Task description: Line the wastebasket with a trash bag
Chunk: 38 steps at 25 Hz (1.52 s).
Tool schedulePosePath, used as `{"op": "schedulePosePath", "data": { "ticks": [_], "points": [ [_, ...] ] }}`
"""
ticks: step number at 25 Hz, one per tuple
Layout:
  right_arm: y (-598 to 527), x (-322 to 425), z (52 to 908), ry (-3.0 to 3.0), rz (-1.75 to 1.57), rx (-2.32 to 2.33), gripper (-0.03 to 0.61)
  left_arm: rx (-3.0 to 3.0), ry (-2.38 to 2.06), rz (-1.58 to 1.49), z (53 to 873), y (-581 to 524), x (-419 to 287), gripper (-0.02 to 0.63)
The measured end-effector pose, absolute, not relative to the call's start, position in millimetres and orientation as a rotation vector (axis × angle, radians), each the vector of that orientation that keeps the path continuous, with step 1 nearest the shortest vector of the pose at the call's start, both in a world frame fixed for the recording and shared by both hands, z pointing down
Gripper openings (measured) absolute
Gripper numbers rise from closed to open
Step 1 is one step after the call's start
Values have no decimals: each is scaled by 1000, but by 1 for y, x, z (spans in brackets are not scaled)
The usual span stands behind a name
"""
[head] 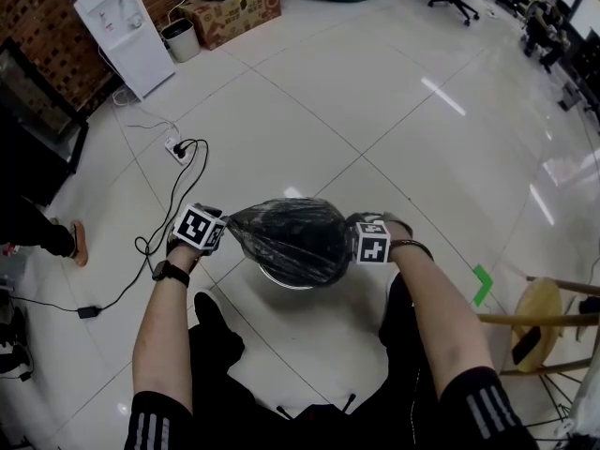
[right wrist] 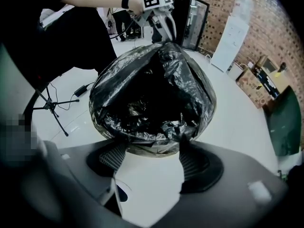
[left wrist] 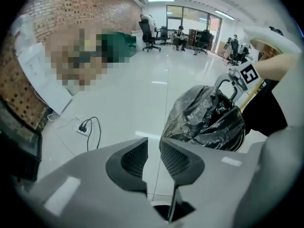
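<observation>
Black crinkled plastic trash bag point(head: 291, 237) billows over the round wastebasket point(head: 281, 284) on the white tile floor point(head: 375, 139), between my tongs. Left gripper point(left wrist: 153, 156) is barely parted and empty. Right gripper point(right wrist: 153, 151) gapes wide at the bag's right edge, gripping nothing. The film looks light and slippery, so I'd pinch its hem.

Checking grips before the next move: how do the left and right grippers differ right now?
The left gripper has its jaws narrowly apart, with only floor between them. The right gripper has them wide, with the edge of the bag at their tips. Both point downward, at opposite sides of the bag.
</observation>
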State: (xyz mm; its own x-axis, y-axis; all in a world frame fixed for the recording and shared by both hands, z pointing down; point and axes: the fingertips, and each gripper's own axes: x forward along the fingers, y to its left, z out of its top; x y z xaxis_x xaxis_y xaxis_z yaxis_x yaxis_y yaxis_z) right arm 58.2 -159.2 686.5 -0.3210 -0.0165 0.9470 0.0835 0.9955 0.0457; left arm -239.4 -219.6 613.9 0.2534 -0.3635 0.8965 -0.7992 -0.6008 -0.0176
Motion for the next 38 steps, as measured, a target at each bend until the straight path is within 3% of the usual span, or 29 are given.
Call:
{"op": "schedulePosePath", "data": {
  "ticks": [9, 13, 17, 23, 29, 38],
  "points": [
    [-160, 58, 685, -1908, -122, -37, 374, 1950, -967, 1448, 619, -199, -272, 153],
    [-161, 59, 685, -1909, -128, -33, 377, 2169, -1024, 1375, 577, -229, -242, 150],
    [-161, 60, 685, -1906, -122, -37, 377, 2349, -1011, 1301, 539, -260, -186, 110],
    [-160, 59, 685, -1911, -95, -40, 376, 2360, -685, 1325, 582, -260, -125, 110],
    [-159, 58, 685, -1917, -86, -48, 376, 2272, -561, 1379, 634, -253, -119, 96],
    [-160, 59, 684, -1933, -69, -45, 376, 2309, -519, 1313, 638, -265, -105, 0]
  ]
}}
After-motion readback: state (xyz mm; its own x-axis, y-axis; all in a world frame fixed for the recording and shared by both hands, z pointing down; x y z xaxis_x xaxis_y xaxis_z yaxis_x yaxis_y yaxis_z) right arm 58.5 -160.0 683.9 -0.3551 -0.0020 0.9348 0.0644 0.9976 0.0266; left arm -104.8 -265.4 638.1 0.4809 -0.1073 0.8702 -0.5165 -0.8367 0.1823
